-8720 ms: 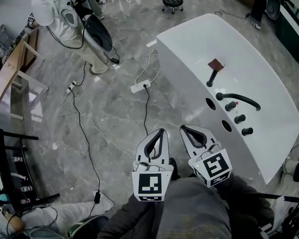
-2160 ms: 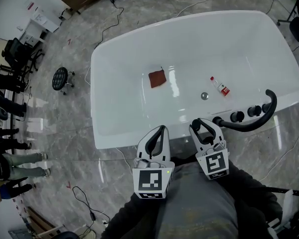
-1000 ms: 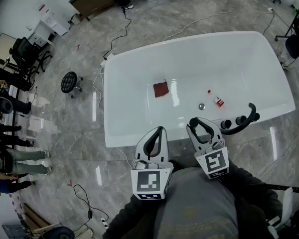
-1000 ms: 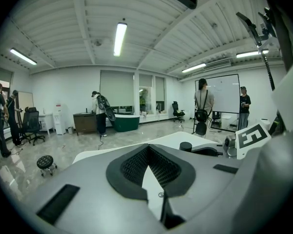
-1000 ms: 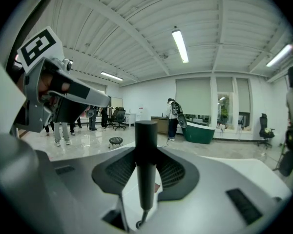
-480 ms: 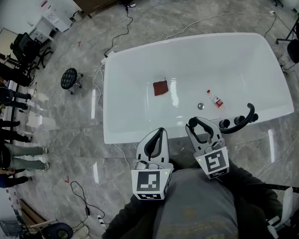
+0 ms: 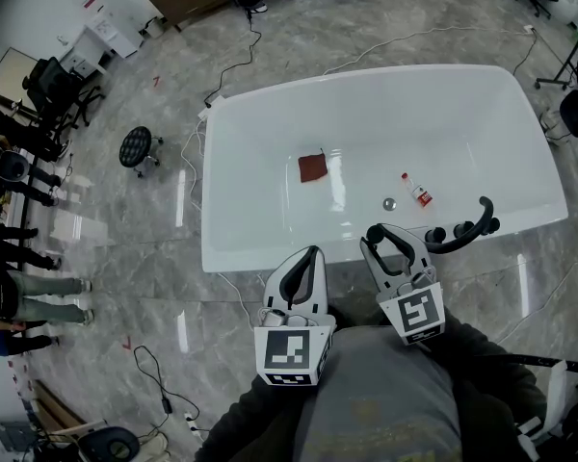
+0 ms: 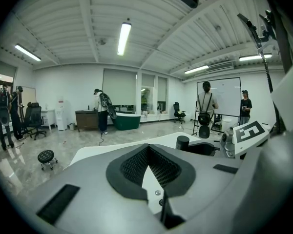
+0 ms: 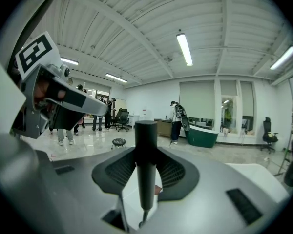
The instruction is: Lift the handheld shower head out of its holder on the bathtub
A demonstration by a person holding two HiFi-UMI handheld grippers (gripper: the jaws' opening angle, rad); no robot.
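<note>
The right gripper [image 7: 378, 231] is clamped on the black handheld shower head [image 9: 146, 169]. The shower head is held upright between the two pads. It is at the near rim of the white bathtub [image 7: 241, 256], and in the head view it is hidden under the jaw tips. Whether it has come out of its holder cannot be seen. The left gripper [image 7: 313, 251] is held just beside the right one, near the same rim. Its jaws are pressed together at the tips, and nothing is held in them.

Almost nothing has changed since half a second ago. Both grippers are kept in the same spots, and the tub is seen from nearly the same place. About two seconds ago the tub looked bigger and closer, but the right gripper was already at the shower head. In the oldest picture the grippers were held over the floor, away from the tub, and the shower head stood free on the rim.

To the right of the gripper, the curved black faucet spout [image 7: 474, 227] and the round knobs [image 7: 465, 229] are seen on the rim. Inside the tub lie a red cloth [image 7: 312, 167], a small bottle [image 7: 417, 191] and the drain [image 7: 389, 203].
</note>
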